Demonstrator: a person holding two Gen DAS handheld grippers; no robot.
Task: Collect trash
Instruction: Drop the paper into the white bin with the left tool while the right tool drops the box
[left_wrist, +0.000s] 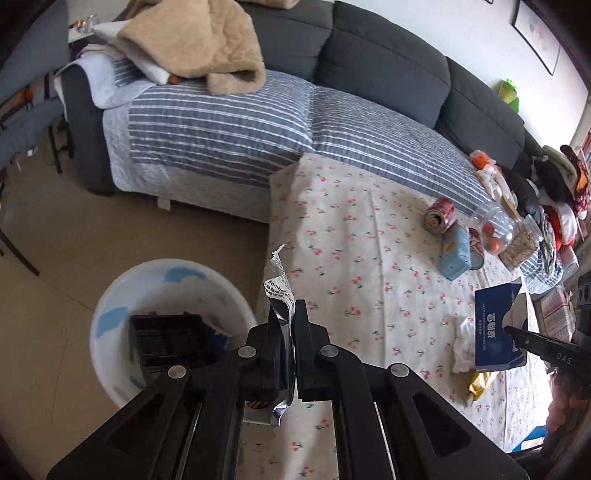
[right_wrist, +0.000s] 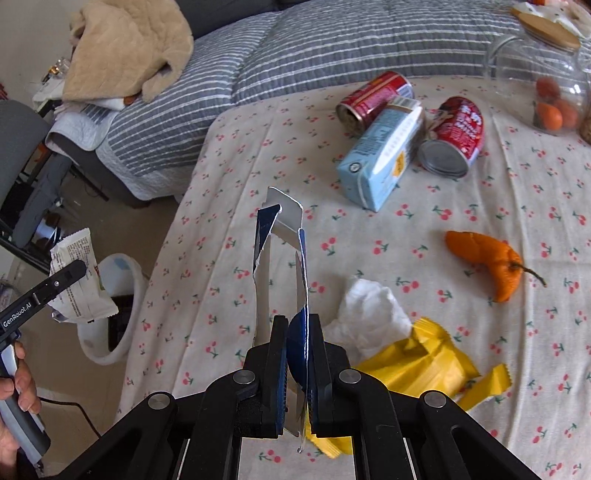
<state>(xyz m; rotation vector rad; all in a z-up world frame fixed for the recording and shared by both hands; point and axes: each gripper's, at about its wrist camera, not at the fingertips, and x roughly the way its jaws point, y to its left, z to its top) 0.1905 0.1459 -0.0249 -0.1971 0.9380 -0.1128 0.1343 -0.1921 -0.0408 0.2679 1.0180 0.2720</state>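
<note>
The left tool (left_wrist: 286, 325) is clamped on a silver snack wrapper (left_wrist: 277, 291), which stands up between its fingers; the right wrist view shows the same wrapper (right_wrist: 79, 273) as white and printed, held out past the bench edge near the bin. The white bin (left_wrist: 110, 306) stands on the floor just beside the bench, with a black tray-like item (left_wrist: 170, 341) lying inside it.

The right tool (right_wrist: 297, 332) is closed on a torn blue-and-silver packet (right_wrist: 280, 236), held upright above the cherry-print cloth (right_wrist: 221, 229) covering the bench.

Still lying on the cloth:
- a crumpled white tissue (right_wrist: 369, 314), touching a yellow wrapper (right_wrist: 417, 358) just beside the right tool;
- an orange pepper (right_wrist: 491, 262), apart from the rest;
- a light blue carton (right_wrist: 380, 158) lying between two red cans (right_wrist: 373, 99) (right_wrist: 456, 136) — all three on their sides and close together;
- a clear glass jar (right_wrist: 543, 85) holding small orange fruit, at the far edge;
- a blue tissue box (left_wrist: 495, 325), seen in the left wrist view.

Behind the bench runs a grey sofa (left_wrist: 388, 51) with a striped cover (left_wrist: 221, 125) and a tan blanket (left_wrist: 199, 40) heaped at its end.
</note>
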